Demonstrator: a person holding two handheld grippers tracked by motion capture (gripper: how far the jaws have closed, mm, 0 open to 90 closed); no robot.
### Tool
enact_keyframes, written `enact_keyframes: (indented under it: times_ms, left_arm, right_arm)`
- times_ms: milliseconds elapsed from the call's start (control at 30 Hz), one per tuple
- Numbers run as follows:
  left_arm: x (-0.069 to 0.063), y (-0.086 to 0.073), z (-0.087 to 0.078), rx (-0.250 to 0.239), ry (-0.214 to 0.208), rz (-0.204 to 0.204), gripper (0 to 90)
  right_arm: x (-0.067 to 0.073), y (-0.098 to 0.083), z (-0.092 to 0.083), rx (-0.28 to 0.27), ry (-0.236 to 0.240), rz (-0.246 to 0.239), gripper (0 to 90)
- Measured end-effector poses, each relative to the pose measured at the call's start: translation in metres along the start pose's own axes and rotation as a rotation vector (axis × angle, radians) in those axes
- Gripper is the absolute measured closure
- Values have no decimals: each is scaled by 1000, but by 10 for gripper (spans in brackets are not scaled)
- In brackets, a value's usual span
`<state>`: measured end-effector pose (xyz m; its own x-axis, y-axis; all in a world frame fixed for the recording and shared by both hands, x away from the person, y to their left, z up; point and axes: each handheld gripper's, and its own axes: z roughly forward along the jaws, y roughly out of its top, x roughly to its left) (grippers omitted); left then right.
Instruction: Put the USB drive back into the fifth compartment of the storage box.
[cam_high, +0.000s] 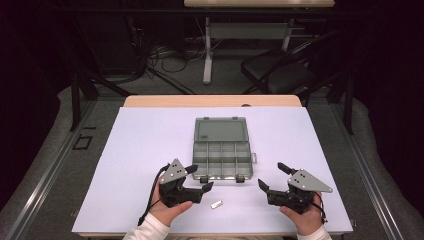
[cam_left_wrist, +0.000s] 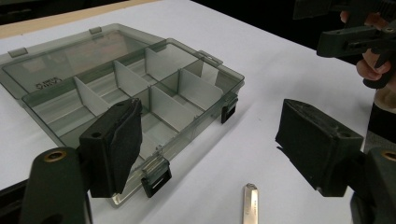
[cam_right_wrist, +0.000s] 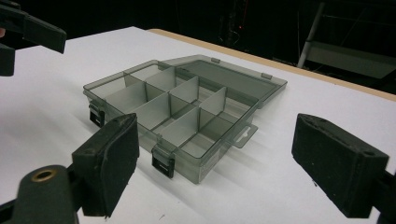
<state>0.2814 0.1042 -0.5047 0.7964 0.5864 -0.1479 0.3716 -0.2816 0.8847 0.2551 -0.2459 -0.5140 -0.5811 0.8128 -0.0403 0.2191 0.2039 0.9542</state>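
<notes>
High view: left gripper (cam_high: 195, 178) sits near the table's (cam_high: 150, 150) front edge, jaws spread, nothing between them. Small metal piece (cam_high: 216, 204) lies flat on the white surface just right of it, close to the front edge. Right gripper (cam_high: 272, 176) hangs toward the front-right corner, jaws wide apart too, empty. Organizer box (cam_high: 222, 160) sits mid-table, lid flipped back toward the far edge, compartments look bare.

Left gripper view: pads (cam_left_wrist: 122, 140) gaping, box front corner and one black latch (cam_left_wrist: 156, 176) just past the near pad. Metal piece (cam_left_wrist: 251, 204) lies between and a bit below the jaws, not touched. Looks like a thin, stiff, shiny strip, prob. light and slick; flat on the table, so little edge to bite. Best guess: pinch across its narrow width, mid-length, pads coming down nearly vertical, else it'll skate away or flip.

Right gripper view: jaws open, box (cam_right_wrist: 187, 112) straight ahead, apart from both pads (cam_right_wrist: 114, 163). Clear thin plastic, rigid but light; likely slides if nudged. Left gripper's jaw (cam_right_wrist: 32, 30) shows at the top-left corner.
</notes>
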Motion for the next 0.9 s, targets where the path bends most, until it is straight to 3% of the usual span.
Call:
enact_keyframes:
  times_ms: [233,500,900]
  left_arm:
    - [-3,-7,9,33,-4,6,258]
    - [-8,-18,18,90,-36,38,338]
    - [-15,-26,26,146,-42,58,410]
  right_arm:
    - [1,0,0,3,3,-3,147]
    - [1,-1,1,7,10,-9,148]
    - [2,-1,2,20,20,-16,148]
